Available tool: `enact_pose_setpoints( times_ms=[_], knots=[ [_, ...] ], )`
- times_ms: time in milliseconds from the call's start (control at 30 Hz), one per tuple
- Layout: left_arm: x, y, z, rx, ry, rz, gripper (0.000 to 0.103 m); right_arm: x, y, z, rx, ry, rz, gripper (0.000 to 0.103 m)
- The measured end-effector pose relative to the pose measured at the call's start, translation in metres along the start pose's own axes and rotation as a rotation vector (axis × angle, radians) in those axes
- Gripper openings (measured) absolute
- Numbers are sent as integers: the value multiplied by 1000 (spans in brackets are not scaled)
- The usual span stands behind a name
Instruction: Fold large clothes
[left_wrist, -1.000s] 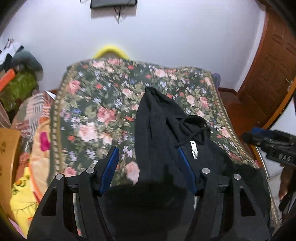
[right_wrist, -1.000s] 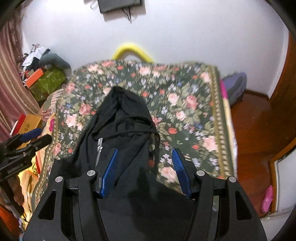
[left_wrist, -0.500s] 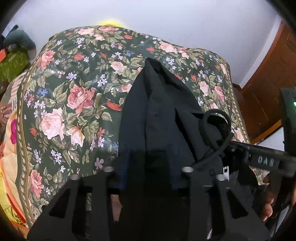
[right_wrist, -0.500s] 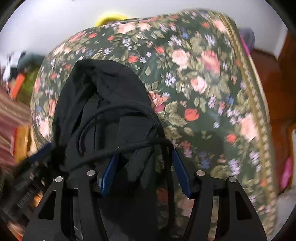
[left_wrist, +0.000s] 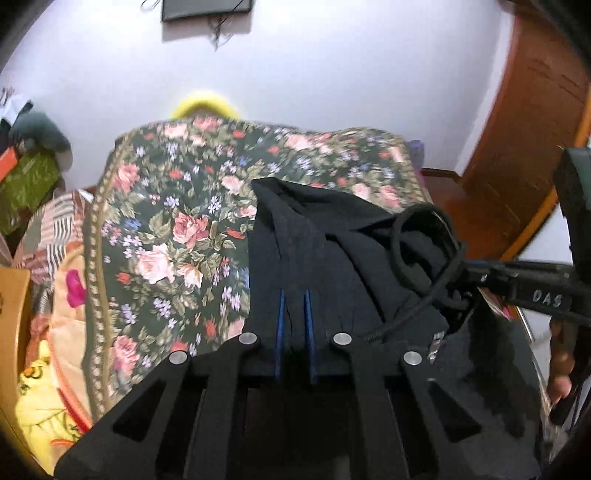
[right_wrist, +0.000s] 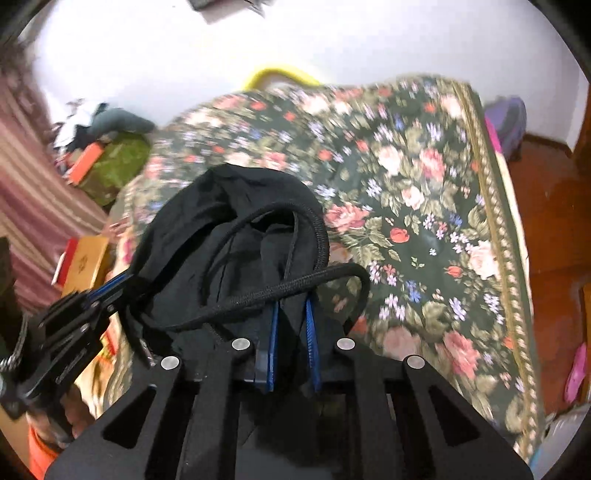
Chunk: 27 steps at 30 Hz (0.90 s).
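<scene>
A black hoodie (left_wrist: 332, 251) with a thick black drawstring (left_wrist: 421, 258) lies on a floral bedspread (left_wrist: 177, 221). My left gripper (left_wrist: 293, 299) is shut on a fold of the hoodie near its left side. My right gripper (right_wrist: 291, 308) is shut on hoodie (right_wrist: 221, 229) fabric, with the drawstring (right_wrist: 295, 284) looped in front of its fingers. The right gripper shows at the right of the left wrist view (left_wrist: 476, 275), gripping the hoodie's right side. The left gripper shows at the left of the right wrist view (right_wrist: 110, 288). The hood points toward the far wall.
The bedspread (right_wrist: 424, 192) covers the bed up to a white wall. A yellow curved object (left_wrist: 203, 105) sits behind the bed. Boxes and clutter (left_wrist: 26, 177) stand at the left. A wooden door (left_wrist: 535, 129) and wood floor (right_wrist: 546, 206) are at the right.
Both grippers went from open above the hoodie to shut on its fabric. They have lifted it, and the view has tilted back up toward the wall.
</scene>
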<state>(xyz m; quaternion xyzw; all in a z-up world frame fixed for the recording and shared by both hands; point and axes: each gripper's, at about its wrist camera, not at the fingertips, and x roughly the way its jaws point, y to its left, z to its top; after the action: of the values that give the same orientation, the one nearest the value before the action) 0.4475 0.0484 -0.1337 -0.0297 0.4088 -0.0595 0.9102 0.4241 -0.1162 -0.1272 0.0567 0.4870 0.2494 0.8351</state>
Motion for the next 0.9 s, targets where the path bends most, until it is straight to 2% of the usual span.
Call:
enact_pose_setpoints(
  times_ms=[133, 200, 367, 500, 667, 733, 833, 900],
  knots=[
    [-53, -7, -27, 27, -25, -48, 7, -35, 14, -29, -58, -45, 19, 10],
    [-72, -8, -41, 33, -27, -64, 2, -52, 23, -50, -80, -55, 24, 10],
    [-108, -11, -79, 58, -29, -63, 1, -60, 32, -95, -121, -33, 0, 10],
    [-119, -8, -109, 62, 2, -44, 1, -54, 33, -126, -124, 2, -32, 10],
    [-113, 3, -139, 24, 76, -19, 1, -46, 36, -156, -151, 67, -73, 10],
    [-112, 4, -147, 6, 91, -27, 1, -44, 36, -163, -179, 93, -133, 10],
    [-112, 4, -151, 5, 99, -22, 3, -48, 31, -166, -188, 132, -162, 10],
    [-115, 1, -152, 9, 93, -19, 13, -59, 27, -164, -179, 113, -165, 10]
  ],
)
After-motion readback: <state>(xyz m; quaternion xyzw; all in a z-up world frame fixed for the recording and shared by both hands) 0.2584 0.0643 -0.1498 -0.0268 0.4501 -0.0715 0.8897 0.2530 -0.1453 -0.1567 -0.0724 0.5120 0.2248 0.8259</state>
